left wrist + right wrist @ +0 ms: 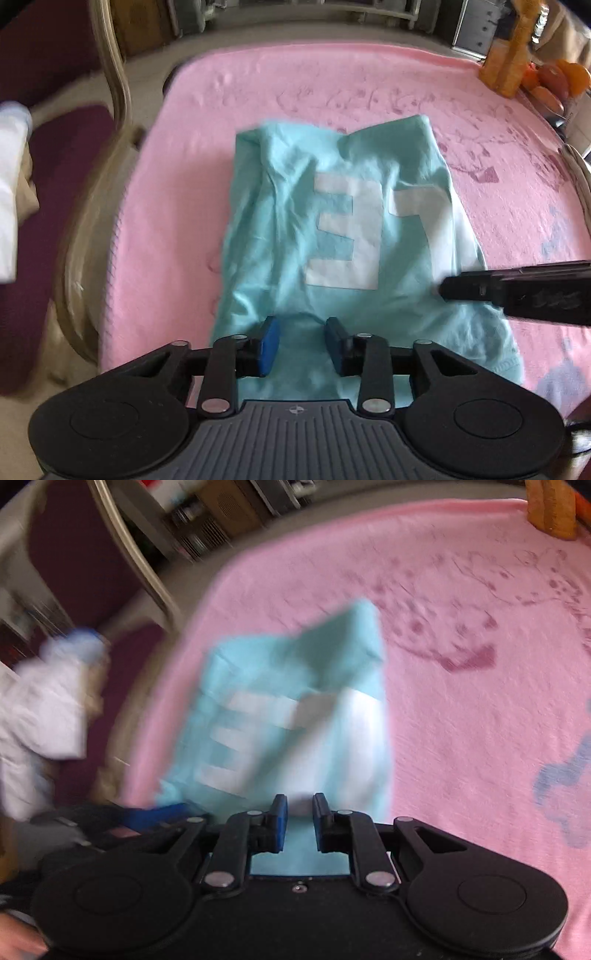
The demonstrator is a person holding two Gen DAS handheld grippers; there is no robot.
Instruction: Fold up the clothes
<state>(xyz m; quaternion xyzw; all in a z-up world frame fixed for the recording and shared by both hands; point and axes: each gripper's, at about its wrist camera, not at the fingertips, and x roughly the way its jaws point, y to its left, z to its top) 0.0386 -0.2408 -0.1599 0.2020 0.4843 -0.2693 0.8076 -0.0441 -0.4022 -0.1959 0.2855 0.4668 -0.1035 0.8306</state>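
A light blue T-shirt with large white print lies partly folded on a pink blanket. My left gripper is open, its blue pads just above the shirt's near edge. The right gripper enters the left wrist view from the right, at the shirt's right edge. In the blurred right wrist view the shirt lies ahead, and my right gripper is open over its near edge with cloth showing between the pads. The left gripper shows at the lower left there.
A chair with a curved pale frame and dark red seat stands left of the bed, with white clothing on it. An orange box and fruit sit at the far right. Furniture lines the back wall.
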